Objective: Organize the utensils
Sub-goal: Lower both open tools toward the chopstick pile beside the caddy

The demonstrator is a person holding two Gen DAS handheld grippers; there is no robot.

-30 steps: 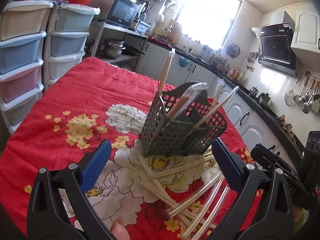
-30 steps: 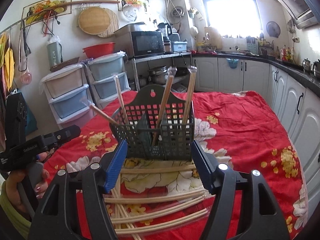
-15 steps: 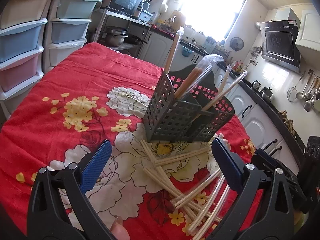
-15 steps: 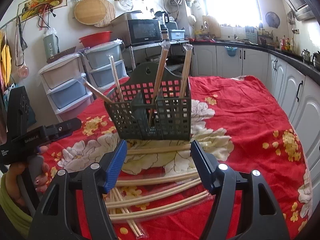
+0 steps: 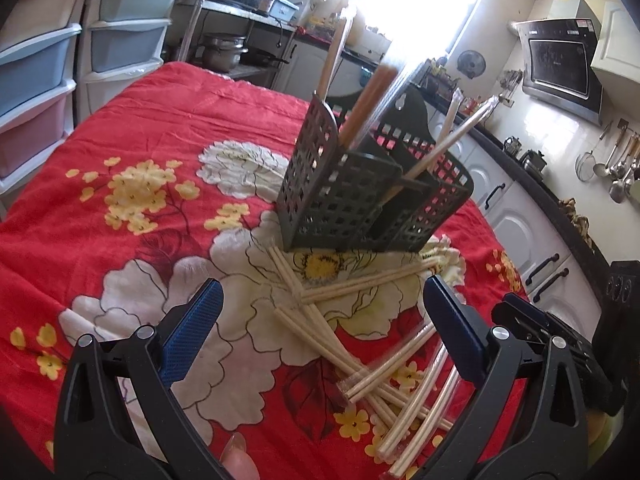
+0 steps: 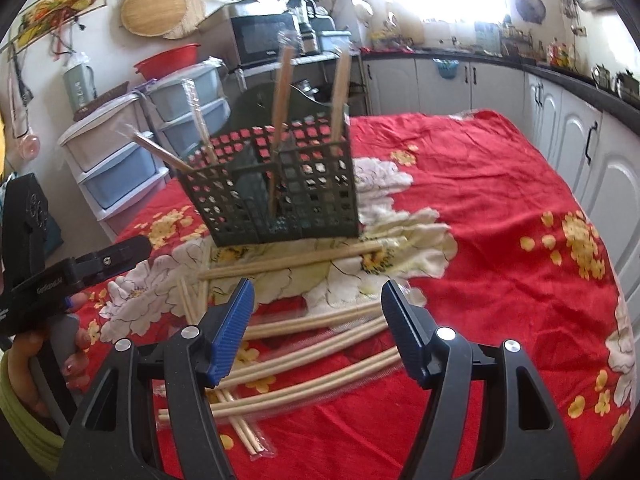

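A dark slotted utensil caddy point(image 5: 360, 200) point(image 6: 280, 196) stands on the red flowered tablecloth point(image 5: 160, 128) with a few wrapped chopstick pairs upright in its compartments. Several more wrapped chopstick pairs point(image 5: 360, 320) point(image 6: 312, 344) lie scattered on the cloth in front of it. My left gripper point(image 5: 320, 300) hangs open above the loose chopsticks, nothing between its blue pads. My right gripper point(image 6: 318, 304) is open too, just above the curved-looking pairs nearest to it. In the right wrist view the left gripper's body point(image 6: 80, 268) and the hand holding it show at the left edge.
Plastic drawer units point(image 5: 48, 80) point(image 6: 132, 156) stand beyond the table's far left side. White kitchen cabinets point(image 6: 500, 88) and a dark counter run along the right. A microwave point(image 6: 264, 38) sits on a shelf behind the caddy.
Both grippers have sunk toward the table and tipped further down, so the caddy and loose chopsticks sit higher in both views. Both stay open as before.
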